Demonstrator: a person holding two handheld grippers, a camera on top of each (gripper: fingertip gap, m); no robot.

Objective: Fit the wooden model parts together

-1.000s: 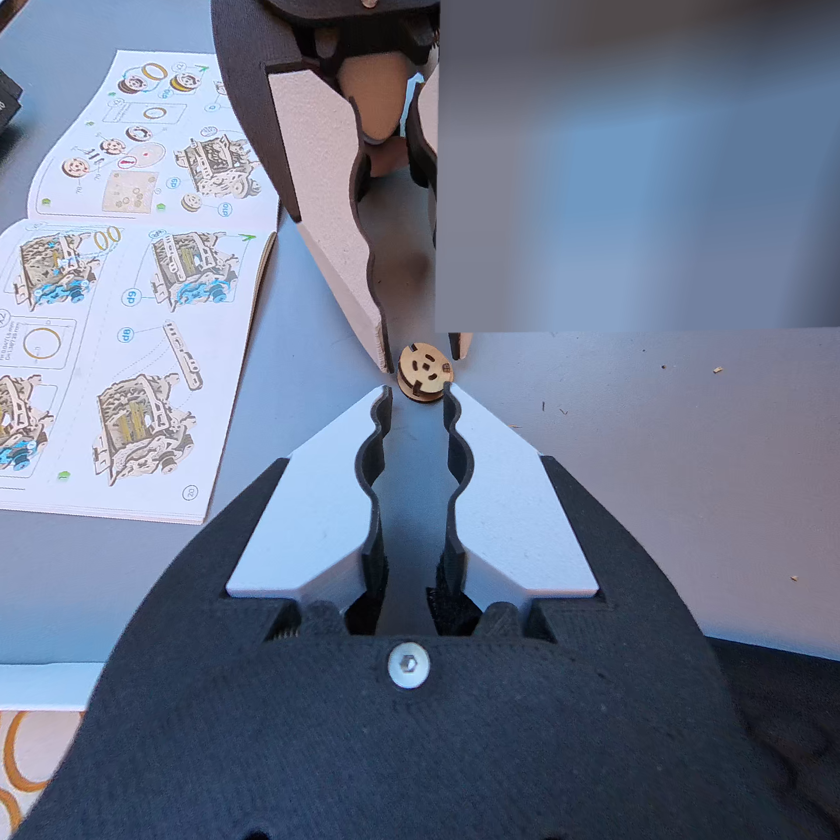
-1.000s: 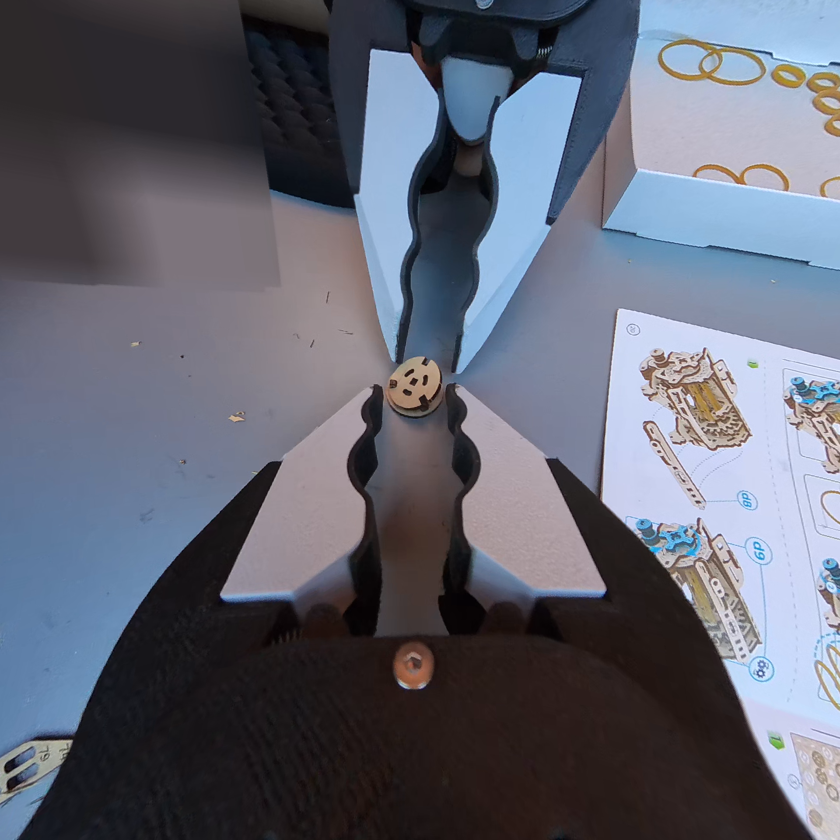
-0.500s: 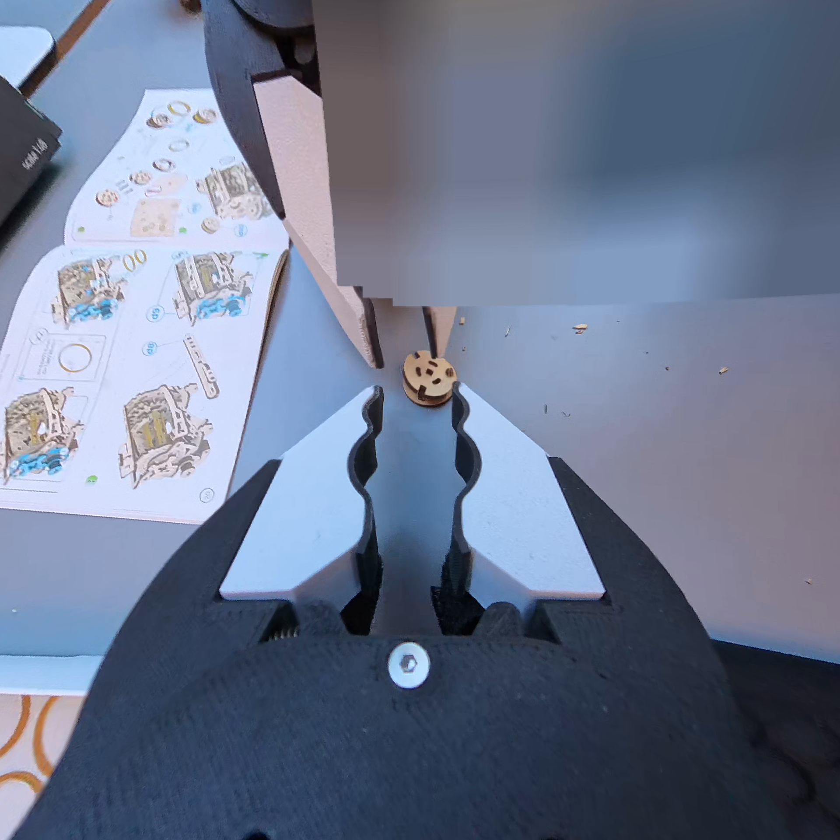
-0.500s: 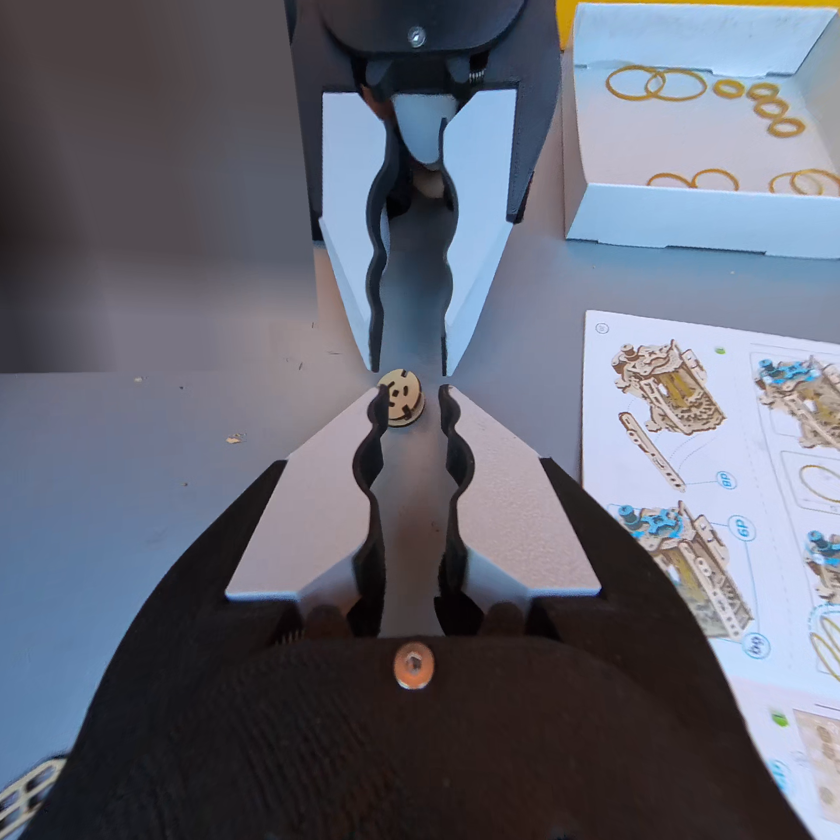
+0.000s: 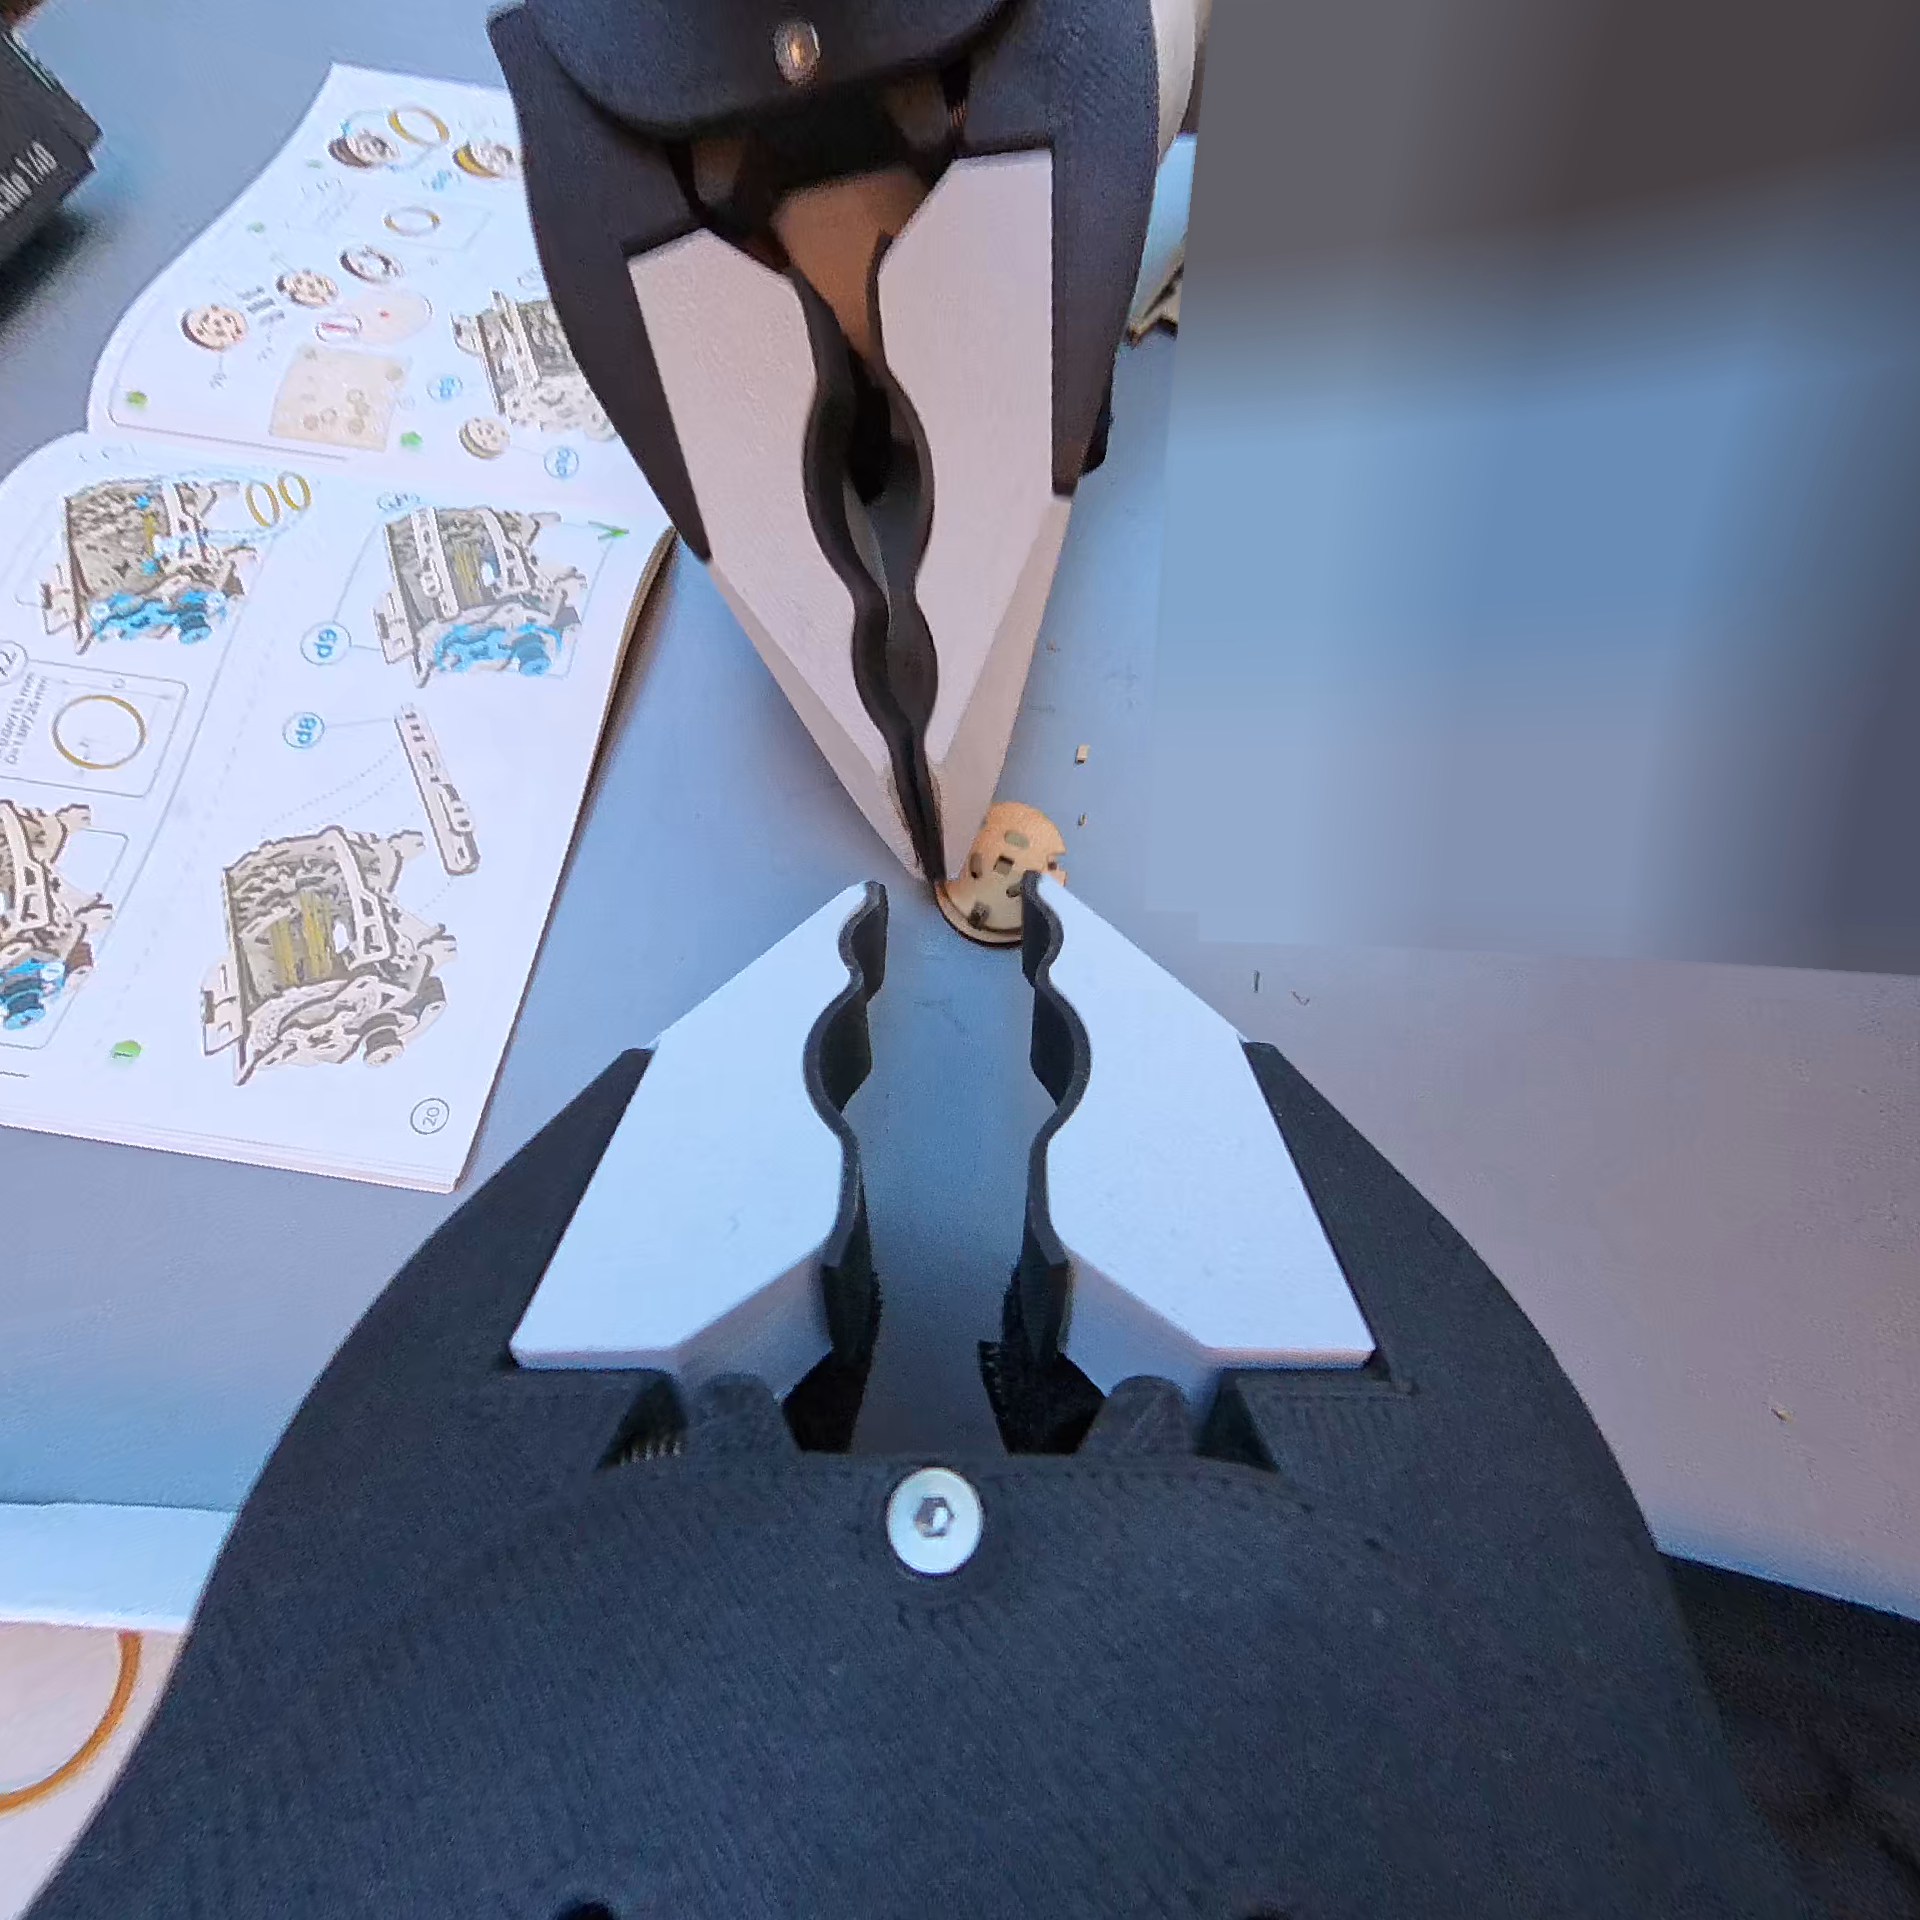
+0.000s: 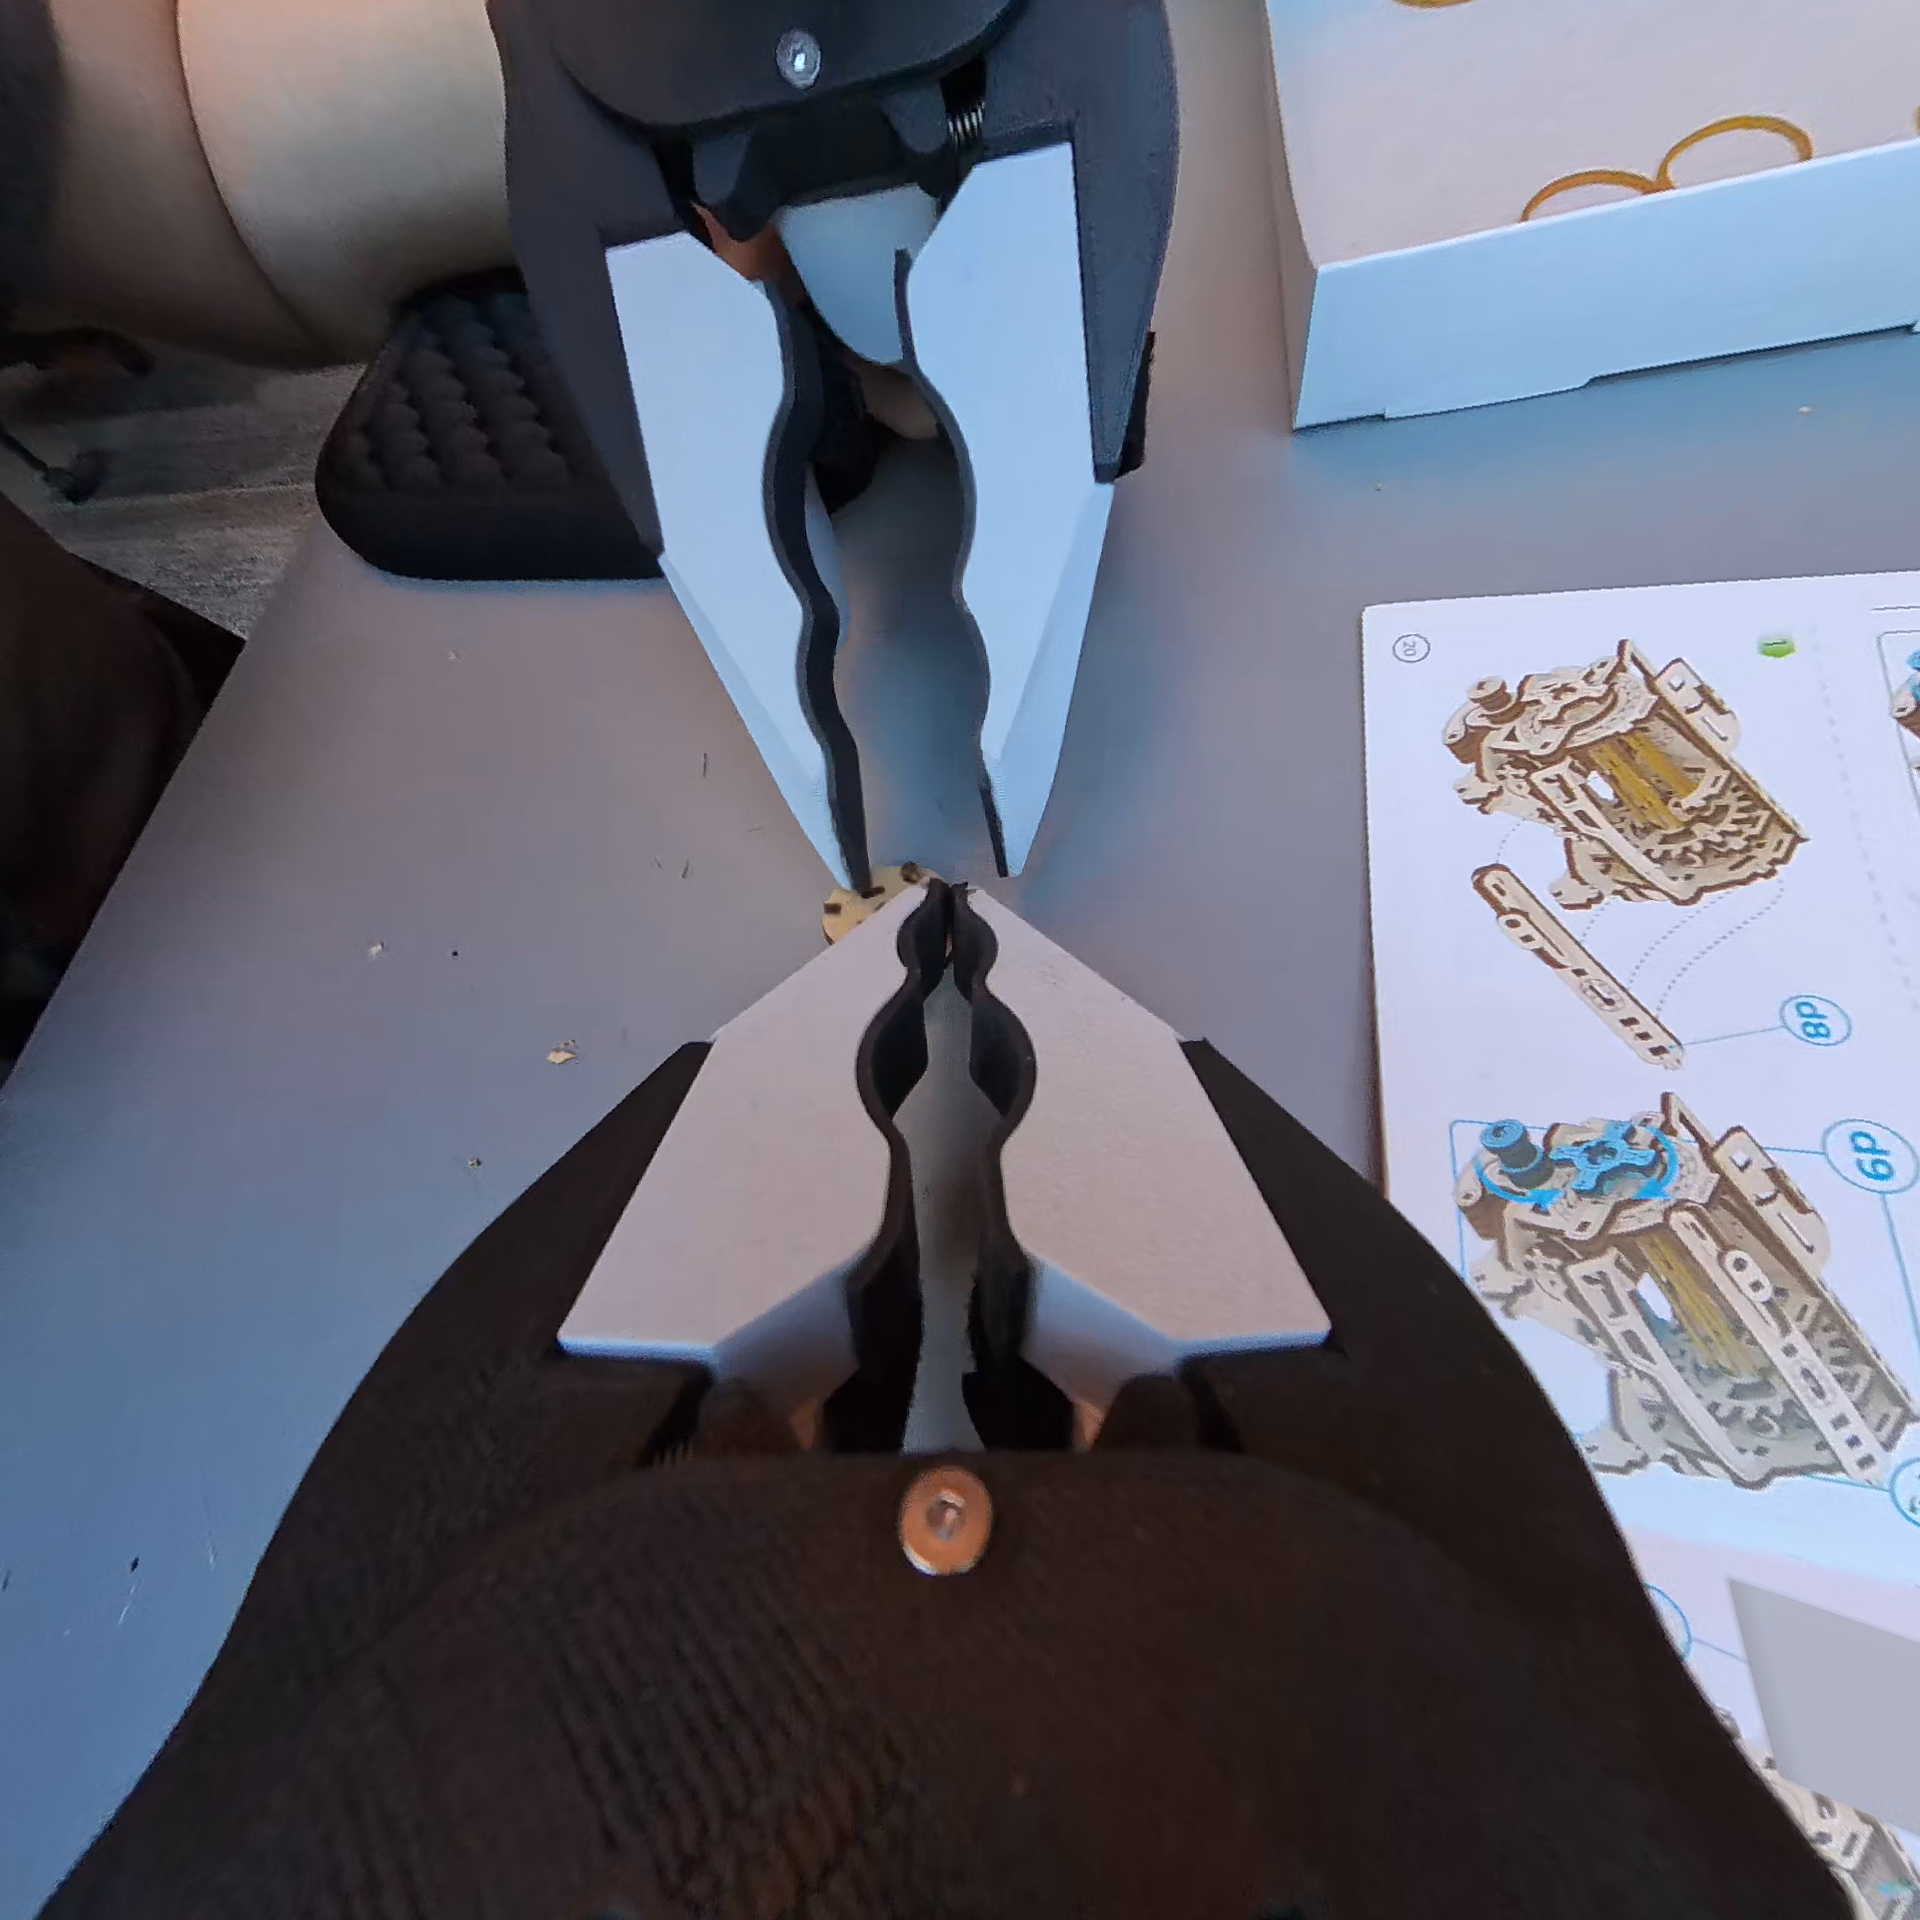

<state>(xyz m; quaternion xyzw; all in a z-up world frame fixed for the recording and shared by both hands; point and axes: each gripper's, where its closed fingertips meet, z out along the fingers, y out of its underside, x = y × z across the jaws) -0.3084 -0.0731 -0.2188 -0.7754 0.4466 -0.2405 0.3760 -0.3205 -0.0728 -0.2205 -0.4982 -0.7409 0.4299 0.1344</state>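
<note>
A small round wooden disc [image 5: 1013,847] with slots sits on the grey table [image 5: 1558,1195], tilted up on edge. My left gripper [image 5: 954,894] is open, and its right fingertip [image 5: 1039,899] touches the disc. My right gripper [image 5: 928,868] reaches in from the opposite side with its pads together, and the disc lies just beside its tip. In the right wrist view the right gripper [image 6: 940,899] is shut. There the disc [image 6: 852,914] shows to the left of its tip, under one finger of the open left gripper [image 6: 927,871].
An open instruction booklet [image 5: 260,623] lies beside the grippers and also shows in the right wrist view [image 6: 1662,935]. A white box with rubber bands [image 6: 1558,260] stands at the back. A black foam pad [image 6: 457,447] and a person's arm [image 6: 312,156] are behind the left gripper. Only a small space, under 4 cm, lies between the two pairs of fingers.
My right gripper's pads have come together. The disc lay flat between the two grippers' tips and now stands tilted beside the right gripper's tip. The left gripper stays open.
</note>
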